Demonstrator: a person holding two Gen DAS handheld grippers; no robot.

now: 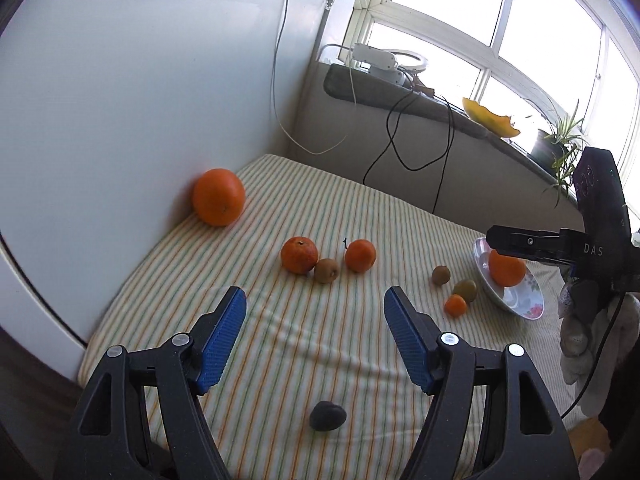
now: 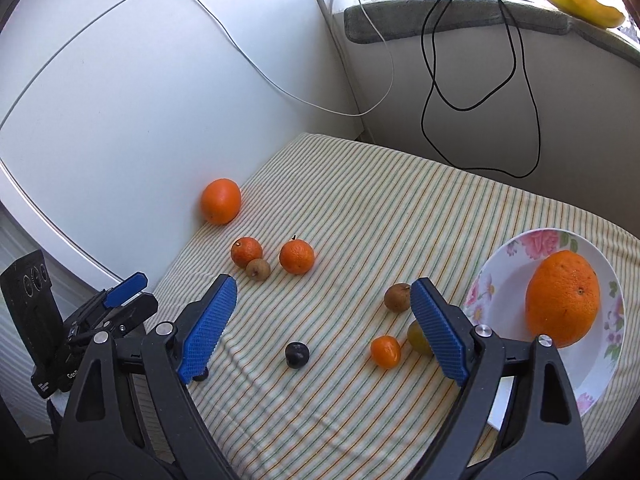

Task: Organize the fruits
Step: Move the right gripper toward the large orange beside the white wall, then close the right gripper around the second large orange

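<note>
**Fruits spread on the striped cloth, one orange already in the bowl**

The large orange lies inside the white floral-rimmed bowl at the right edge of the striped yellow-green cloth. In the left wrist view the tip of the right gripper covers the top of this orange, and the bowl looks tilted there.

Just beside the bowl lie a small mandarin, a greenish-yellow round fruit and a brown kiwi-like fruit. The right finger of the right gripper hides part of the greenish fruit, so its kind is hard to tell. A dark plum-like fruit lies alone near the front. A further dark thing peeps out under the left pad, mostly hidden.

In the middle, two medium tangerines stand with a second small brown fruit between them; it touches the left one. Another big orange rests against the white wall panel, well apart from the others.

The left gripper is wide open and holds nothing. The right gripper also has its jaws spread wide, with nothing between them.

Behind, black and white cables hang from the grey windowsill, where a yellow peel-like thing lies, cut off by the frame.
</note>
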